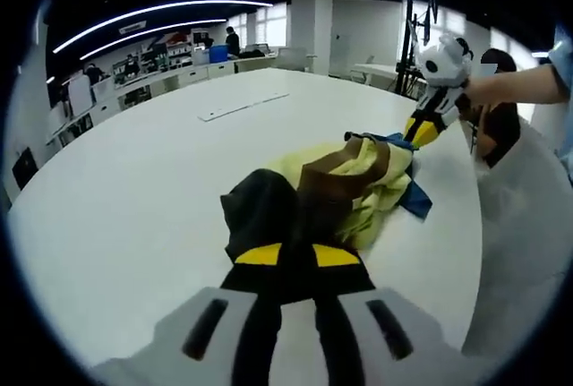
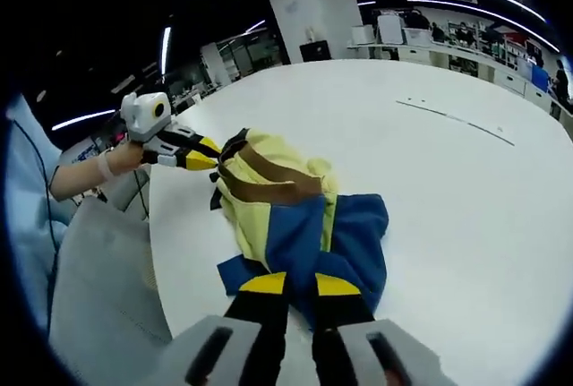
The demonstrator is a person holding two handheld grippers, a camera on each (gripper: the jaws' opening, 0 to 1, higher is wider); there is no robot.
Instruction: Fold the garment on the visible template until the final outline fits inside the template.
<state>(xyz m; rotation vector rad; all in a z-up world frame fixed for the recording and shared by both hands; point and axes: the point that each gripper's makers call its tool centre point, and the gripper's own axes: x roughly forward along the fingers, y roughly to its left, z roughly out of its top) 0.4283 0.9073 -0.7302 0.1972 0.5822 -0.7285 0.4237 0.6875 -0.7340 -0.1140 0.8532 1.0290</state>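
A bunched garment of yellow (image 1: 358,180), brown, blue and black cloth lies on the white round table (image 1: 134,198). My left gripper (image 1: 300,258) is shut on its black end (image 1: 260,211). At the far end, my right gripper (image 1: 423,131) pinches the blue part. In the right gripper view the right gripper (image 2: 300,285) is shut on the blue cloth (image 2: 295,234), with the yellow and brown folds (image 2: 269,184) beyond it. My left gripper (image 2: 204,157) grips the black edge at the far side, held by a hand.
A thin pale strip (image 1: 242,106) lies flat on the table farther out, seen as a faint line (image 2: 457,119) in the right gripper view. The table edge (image 2: 157,252) runs close beside the garment. Desks, shelves and people stand in the background.
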